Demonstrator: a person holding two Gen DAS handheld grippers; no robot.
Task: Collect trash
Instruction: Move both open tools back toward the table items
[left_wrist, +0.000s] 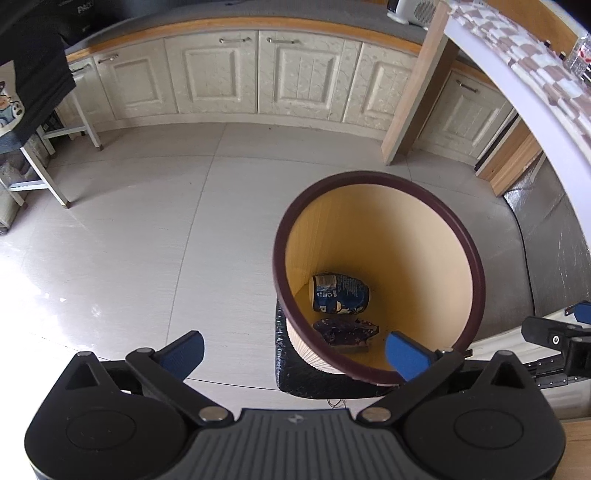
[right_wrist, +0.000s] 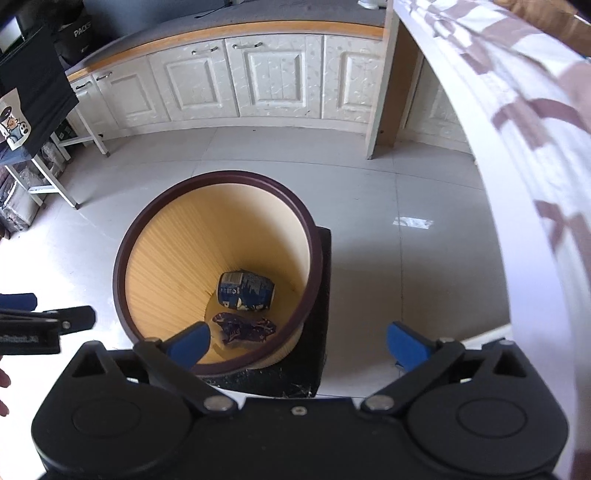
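Note:
A round trash bin with a dark rim (left_wrist: 284, 236) (right_wrist: 122, 251) and yellow inside stands on a black mat (left_wrist: 295, 384) (right_wrist: 321, 325) on the floor. Inside lie a crushed blue can (left_wrist: 340, 293) (right_wrist: 245, 290) and a dark purple wrapper (left_wrist: 345, 332) (right_wrist: 245, 328). My left gripper (left_wrist: 295, 354) is open and empty, above the bin's near-left rim. My right gripper (right_wrist: 299, 341) is open and empty, above the bin's near-right rim. Each gripper shows at the edge of the other's view (left_wrist: 554, 332) (right_wrist: 48, 321).
Cream kitchen cabinets (left_wrist: 221, 74) (right_wrist: 266, 74) run along the far side under a counter. A white table edge with a checked cloth (left_wrist: 517, 74) (right_wrist: 517, 147) curves on the right. A white metal rack (left_wrist: 33, 170) (right_wrist: 48, 166) stands at the left. The floor is grey tile (left_wrist: 129, 221).

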